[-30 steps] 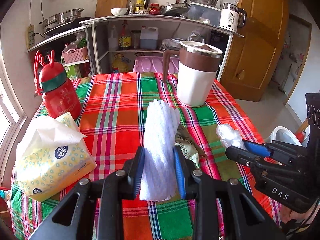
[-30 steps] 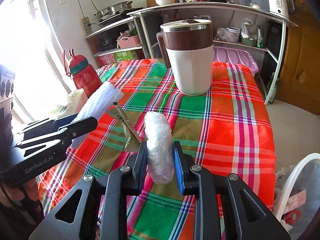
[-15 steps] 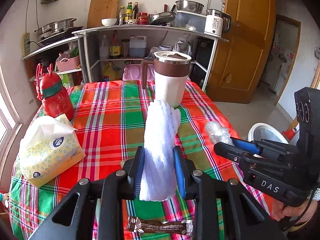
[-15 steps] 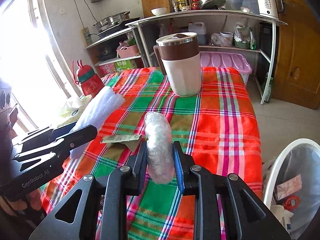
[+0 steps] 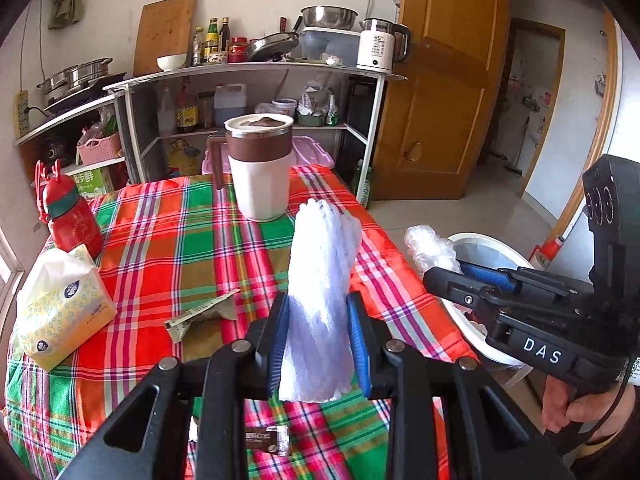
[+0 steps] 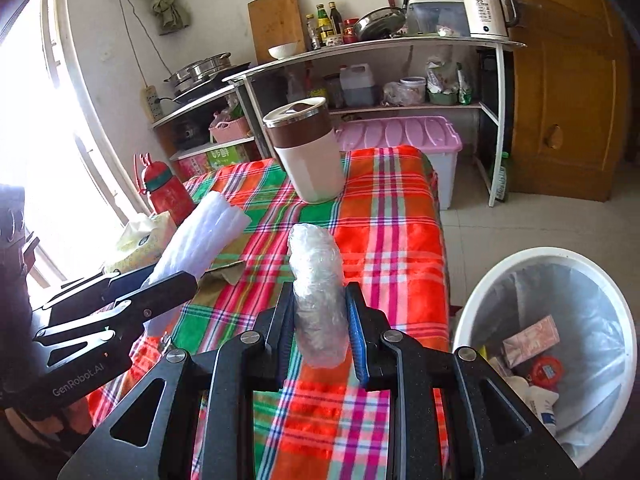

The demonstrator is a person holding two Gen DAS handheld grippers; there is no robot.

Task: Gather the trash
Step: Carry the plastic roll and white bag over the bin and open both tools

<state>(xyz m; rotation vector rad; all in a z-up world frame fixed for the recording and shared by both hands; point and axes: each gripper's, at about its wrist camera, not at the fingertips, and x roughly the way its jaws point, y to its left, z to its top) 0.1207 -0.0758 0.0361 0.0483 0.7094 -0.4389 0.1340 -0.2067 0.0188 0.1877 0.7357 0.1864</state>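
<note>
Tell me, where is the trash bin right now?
The white trash bin sits on the floor off the table's right edge, at the lower right of the right wrist view, lined with a clear bag and already holding some wrappers.

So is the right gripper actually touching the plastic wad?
Touching. The right wrist view shows the right gripper with both blue pads pressed against the sides of the crumpled plastic wad, held above the tablecloth.

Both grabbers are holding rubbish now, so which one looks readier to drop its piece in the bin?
The right gripper, probably: its plastic wad is nearer the white bin. The left gripper, with its foam net, is farther over the table.
</note>
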